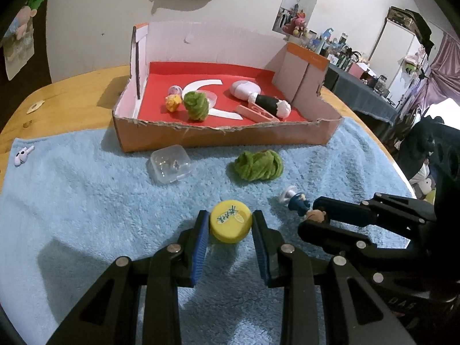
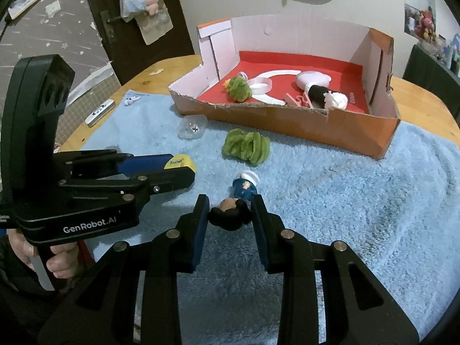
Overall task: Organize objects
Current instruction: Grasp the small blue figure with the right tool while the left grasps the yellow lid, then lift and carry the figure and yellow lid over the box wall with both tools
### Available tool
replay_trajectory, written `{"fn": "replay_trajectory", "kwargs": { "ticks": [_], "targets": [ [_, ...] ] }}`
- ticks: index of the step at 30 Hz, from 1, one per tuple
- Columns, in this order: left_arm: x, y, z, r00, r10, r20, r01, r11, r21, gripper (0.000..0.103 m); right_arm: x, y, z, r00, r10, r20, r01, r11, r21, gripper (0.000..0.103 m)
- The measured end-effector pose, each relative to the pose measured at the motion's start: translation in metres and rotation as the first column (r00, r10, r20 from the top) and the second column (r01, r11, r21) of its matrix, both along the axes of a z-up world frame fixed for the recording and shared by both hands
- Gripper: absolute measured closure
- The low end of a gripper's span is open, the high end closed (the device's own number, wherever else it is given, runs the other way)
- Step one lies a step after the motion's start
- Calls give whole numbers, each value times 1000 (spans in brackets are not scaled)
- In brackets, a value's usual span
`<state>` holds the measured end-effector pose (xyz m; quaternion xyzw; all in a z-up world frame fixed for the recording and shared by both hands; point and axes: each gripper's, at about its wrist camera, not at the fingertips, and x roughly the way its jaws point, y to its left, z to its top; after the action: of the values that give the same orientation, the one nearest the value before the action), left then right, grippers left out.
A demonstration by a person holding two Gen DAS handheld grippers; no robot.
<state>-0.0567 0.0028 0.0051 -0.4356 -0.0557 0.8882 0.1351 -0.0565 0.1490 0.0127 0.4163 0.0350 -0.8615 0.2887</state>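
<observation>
the left tongs [image 1: 230, 224] are pinched on the yellow cap [image 1: 231, 224], and the right tongs [image 2: 230, 210] are pinched on the head of the little toy figure [image 2: 238, 201], both just over the blue towel [image 1: 86, 201] on the desk [image 1: 72, 92]. the cap is round and smooth, so i think it could pop out sideways if the squeeze is off the middle. the figure is held only by its head, so its body may swing and slip free. the 2 tongs are very near each other and could bump. the box [image 1: 224, 139] has a torn front wall, and a low carry could knock it. the green fluffy ball [image 1: 258, 166] and clear case [image 1: 169, 164] lie in the way too.
</observation>
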Motion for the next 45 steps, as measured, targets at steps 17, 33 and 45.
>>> {"fn": "replay_trajectory", "kwargs": {
  "ticks": [17,33,45],
  "targets": [
    [2,-6,19,999,11,-43,-10,1000,17,71,5,-5,17,999,18,-46,-19,1000,-14,74],
    [-3,-9,36,997,16,-80,-15,1000,22,71,6,-5,40,995,24,-97,-26,999,-25,74],
    [-15,-6,49,995,7,-102,-5,1000,17,71,-5,-2,57,991,19,-129,-22,999,-24,74]
  ]
}}
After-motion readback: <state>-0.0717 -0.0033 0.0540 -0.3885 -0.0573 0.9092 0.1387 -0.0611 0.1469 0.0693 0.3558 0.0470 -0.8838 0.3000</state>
